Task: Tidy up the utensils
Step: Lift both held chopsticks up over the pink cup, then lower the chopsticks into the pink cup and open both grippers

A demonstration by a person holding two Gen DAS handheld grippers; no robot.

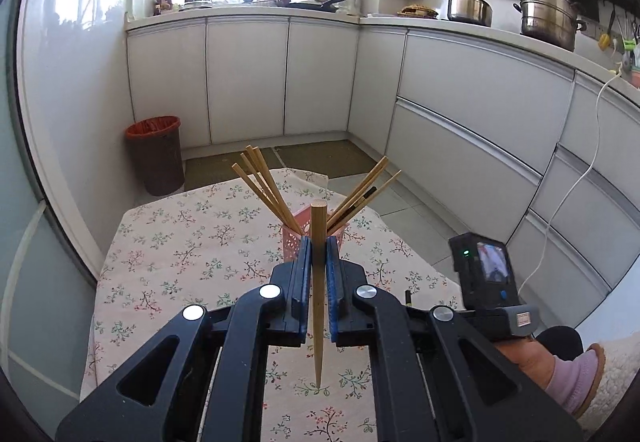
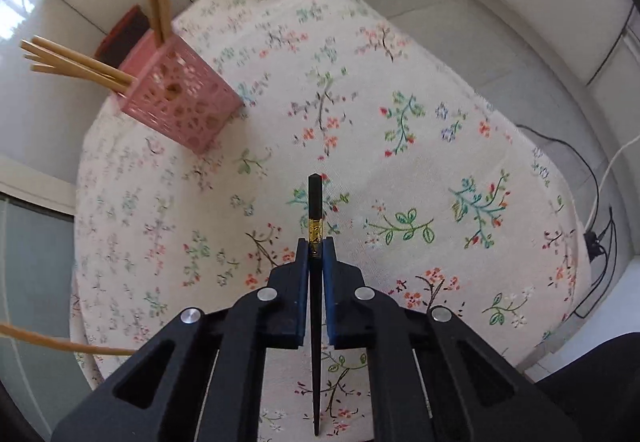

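Note:
My left gripper (image 1: 319,248) is shut on a wooden chopstick (image 1: 318,306), held upright just in front of the pink perforated holder (image 1: 293,242). The holder stands on the floral tablecloth (image 1: 192,242) and holds several wooden chopsticks (image 1: 264,182) and one dark one. My right gripper (image 2: 316,248) is shut on a black chopstick (image 2: 315,202) with a gold band, held above the cloth. The pink holder (image 2: 184,106) shows at the upper left of the right wrist view. The left-held wooden chopstick (image 2: 60,344) crosses that view's lower left.
A red-lined brown waste bin (image 1: 158,158) stands on the floor beyond the table. White cabinets (image 1: 248,82) run along the walls, with a kettle and a pot on the counter. The right gripper's camera unit (image 1: 486,270) shows at the right. Cables (image 2: 596,226) lie on the floor.

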